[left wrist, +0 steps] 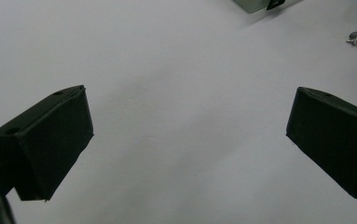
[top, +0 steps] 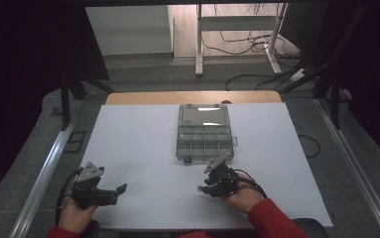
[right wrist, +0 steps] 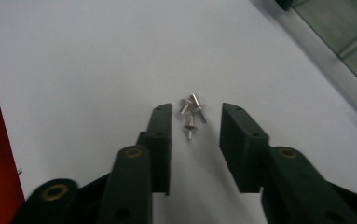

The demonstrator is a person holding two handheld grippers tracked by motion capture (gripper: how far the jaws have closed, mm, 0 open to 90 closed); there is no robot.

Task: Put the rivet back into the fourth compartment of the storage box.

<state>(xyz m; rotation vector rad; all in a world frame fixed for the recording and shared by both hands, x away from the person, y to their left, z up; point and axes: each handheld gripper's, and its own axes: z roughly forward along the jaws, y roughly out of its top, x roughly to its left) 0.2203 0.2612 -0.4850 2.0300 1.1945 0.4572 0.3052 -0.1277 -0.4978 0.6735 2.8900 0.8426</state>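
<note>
— Screws (right wrist: 191,113), a few small silvery ones, lie in a loose cluster on the white surface (right wrist: 97,60), just short of the compartment box (right wrist: 344,37).

— Right gripper (right wrist: 195,122) has its jaws part-spread around them, not pinching yet. Centre one screw first, then close. Left gripper (left wrist: 185,140) waits, jaws spread wide, farther from the box.

The left gripper (top: 109,191) hangs low over the table's near left, jaws wide apart and pointing right. The right gripper (top: 203,188) points left, tilted down, jaws narrowly parted, not pressing anything.
</note>
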